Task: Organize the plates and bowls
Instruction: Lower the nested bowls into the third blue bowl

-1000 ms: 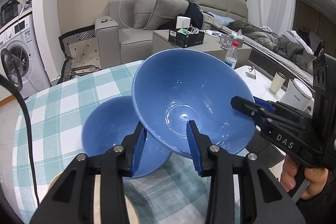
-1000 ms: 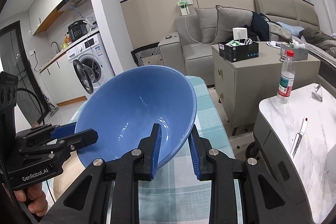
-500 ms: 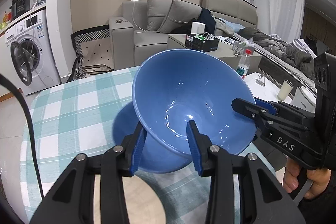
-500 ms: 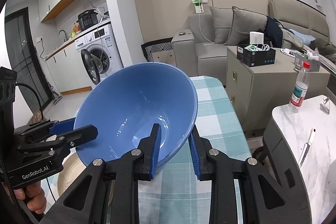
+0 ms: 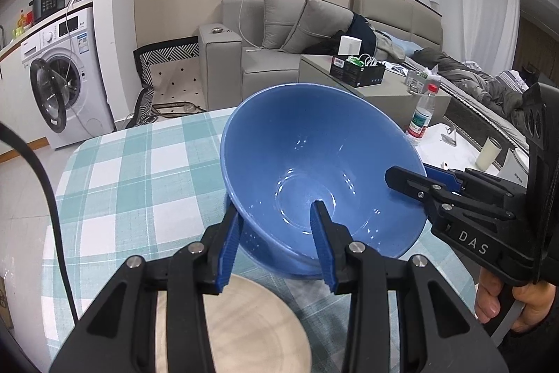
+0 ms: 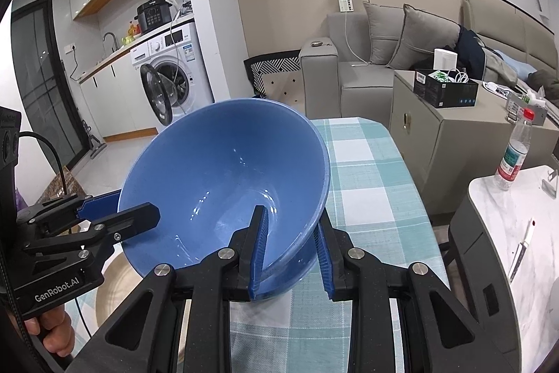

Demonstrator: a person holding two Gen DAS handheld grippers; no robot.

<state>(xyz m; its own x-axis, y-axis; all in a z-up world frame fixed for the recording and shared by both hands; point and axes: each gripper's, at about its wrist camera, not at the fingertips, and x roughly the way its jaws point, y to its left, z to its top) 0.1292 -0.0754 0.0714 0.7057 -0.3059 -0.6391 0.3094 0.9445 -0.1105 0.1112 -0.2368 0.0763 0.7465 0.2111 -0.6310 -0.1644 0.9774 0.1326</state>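
Blue glossy bowl (image 5: 314, 163), deep, conical, tilted, rim clamped both sides

Tabletop (image 5: 139, 170) covered by a teal-and-white checked cloth (image 6: 363, 177), rounded at the far end. On the cloth at the near edge lies a pale beige plate (image 5: 244, 320), flat, partly hidden. Just beyond the plate, a blue bowl base (image 5: 300, 268) shows low over the cloth; contact cannot be told.
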